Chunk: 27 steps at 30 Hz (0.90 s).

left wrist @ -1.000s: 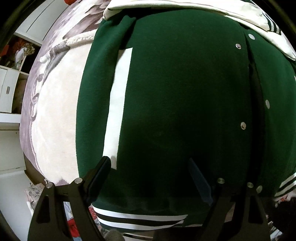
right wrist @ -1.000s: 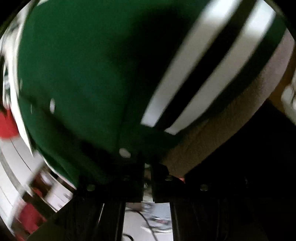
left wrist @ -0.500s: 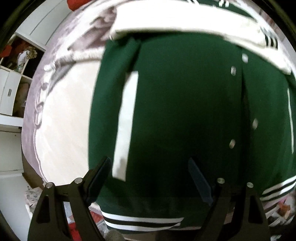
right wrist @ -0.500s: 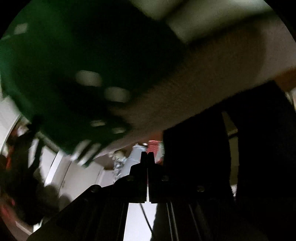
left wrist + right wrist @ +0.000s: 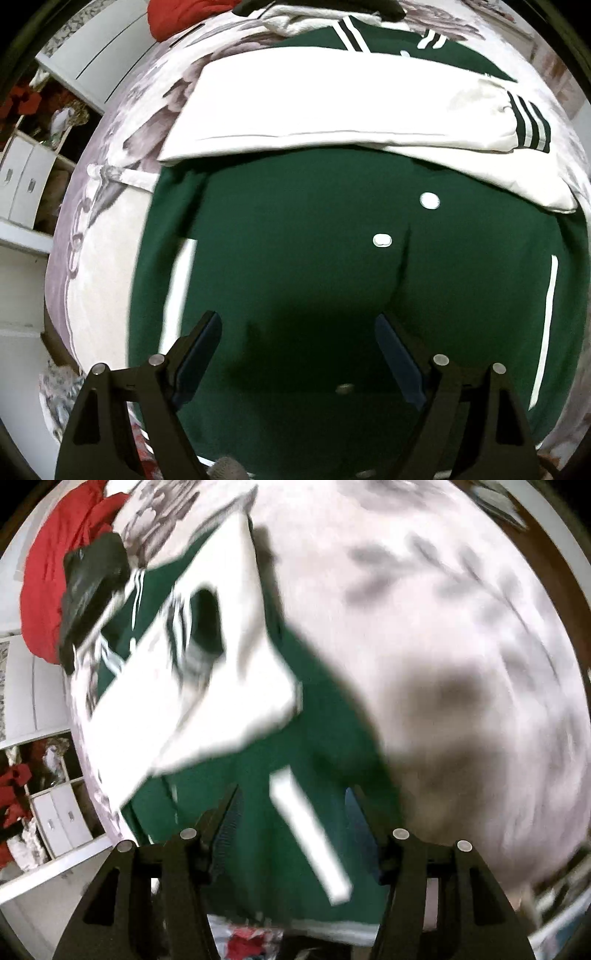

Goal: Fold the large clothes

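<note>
Left wrist view: the left claw [image 5: 297, 354] stood spread wide, nothing between its fingers [image 5: 201, 343], pointing steeply down over the green jacket [image 5: 295, 266]. The jacket lay flat on a bed whose cover [image 5: 96, 258] was pale with a grey flower print. Two white snaps [image 5: 382, 240] sat beside the front closure, a white pocket stripe [image 5: 177, 295] ran down the left side, and a thin one down the right. Farther off, a white sleeve [image 5: 332, 103] with a green-and-white striped cuff [image 5: 532, 127] lay folded across the chest. Beyond it a red cloth [image 5: 184, 14] lay at the far edge, and white shelving [image 5: 26, 181] stood at the left.

Right wrist view (blurred): the right claw [image 5: 291, 812] had just been opening; its jaws stood apart above the jacket's edge, with a white stripe [image 5: 310, 842] showing between them and no pad pressing on cloth. Farther along, the white sleeve crossed the green body, and a dark object [image 5: 92, 590], too blurred to name, lay near the red cloth.
</note>
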Available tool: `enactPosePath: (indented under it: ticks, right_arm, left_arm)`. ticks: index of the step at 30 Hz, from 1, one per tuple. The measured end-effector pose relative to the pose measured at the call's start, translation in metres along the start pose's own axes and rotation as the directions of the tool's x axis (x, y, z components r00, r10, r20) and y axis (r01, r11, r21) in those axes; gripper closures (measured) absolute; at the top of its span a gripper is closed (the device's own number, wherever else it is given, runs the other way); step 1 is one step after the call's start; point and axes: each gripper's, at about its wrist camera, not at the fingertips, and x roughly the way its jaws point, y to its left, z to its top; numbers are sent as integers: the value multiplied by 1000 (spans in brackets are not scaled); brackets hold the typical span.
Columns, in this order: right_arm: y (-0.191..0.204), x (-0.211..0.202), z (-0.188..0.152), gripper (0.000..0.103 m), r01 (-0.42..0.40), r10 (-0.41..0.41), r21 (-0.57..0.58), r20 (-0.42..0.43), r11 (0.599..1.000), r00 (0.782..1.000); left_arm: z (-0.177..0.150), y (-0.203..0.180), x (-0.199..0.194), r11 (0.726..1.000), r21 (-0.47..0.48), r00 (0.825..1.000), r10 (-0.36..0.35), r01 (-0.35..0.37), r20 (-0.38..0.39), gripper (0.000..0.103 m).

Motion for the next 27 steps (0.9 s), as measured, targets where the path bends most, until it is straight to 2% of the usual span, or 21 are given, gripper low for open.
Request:
enactPosePath:
  ticks: [3, 4, 5, 6, 7, 9, 11, 13, 14, 16, 18, 19, 20, 21, 23, 27]
  right_arm:
    - [-20, 38, 56, 44, -103, 101, -17, -71, 995, 992]
    - [-21, 58, 74, 44, -138, 135, -16, -136, 990, 981]
    - [-16, 77, 76, 45, -145, 140, -11, -182, 989, 973]
    - [-14, 92, 80, 68, -162, 156, -12, -212, 987, 965]
    - [-11, 99, 82, 81, -157, 147, -30, -213, 987, 966]
    - [-2, 91, 79, 97, -123, 104, -106, -166, 987, 981]
    - [-7, 68, 82, 99, -103, 87, -167, -97, 981, 991]
    - [-32, 67, 93, 99, -92, 80, -135, -91, 987, 993]
    - [-38, 77, 94, 99, -104, 84, -149, -136, 983, 987]
    - [-38, 83, 101, 98, -171, 141, -150, -197, 974, 970]
    - [-39, 75, 118, 94, -228, 189, -116, -278, 967, 942]
    - [-42, 64, 128, 93, -252, 218, -97, -271, 963, 938]
    - [-48, 46, 139, 83, -286, 262, -83, -225, 955, 939]
    - [-46, 37, 150, 64, -300, 280, -80, -195, 951, 940]
    - [-42, 28, 183, 43, -333, 314, -92, -172, 938, 934]
    - [-13, 47, 244, 42, -359, 330, -142, -193, 922, 924]
  left_arm:
    - [-1, -20, 5, 997, -41, 998, 59, -60, -14, 18]
    - [-1, -27, 6, 995, -52, 996, 81, -82, -21, 18]
    - [-2, -35, 7, 991, -70, 993, 115, -116, -26, 18]
    - [-1, -41, 6, 987, -84, 991, 132, -134, -27, 18]
    - [0, -46, 6, 983, -101, 988, 148, -151, -30, 18]
    - [1, -54, 5, 971, -144, 981, 189, -192, -37, 18]
    - [0, -59, 7, 961, -182, 978, 203, -209, -52, 18]
    - [-3, -66, 8, 956, -203, 977, 204, -214, -69, 18]
    - [-5, -70, 8, 955, -206, 977, 201, -212, -74, 18]
    - [-6, -79, 7, 957, -194, 976, 204, -216, -78, 18]
    - [-6, -86, 6, 958, -188, 975, 207, -218, -77, 18]
    - [-4, -88, 6, 957, -189, 975, 208, -218, -74, 18]
    - [0, -89, 6, 956, -192, 975, 211, -221, -69, 18]
    - [4, -90, 8, 955, -195, 974, 215, -224, -66, 18]
    - [18, -89, 17, 951, -211, 973, 218, -228, -71, 18]
    - [38, -87, 53, 946, -266, 980, 154, -184, -130, 13]
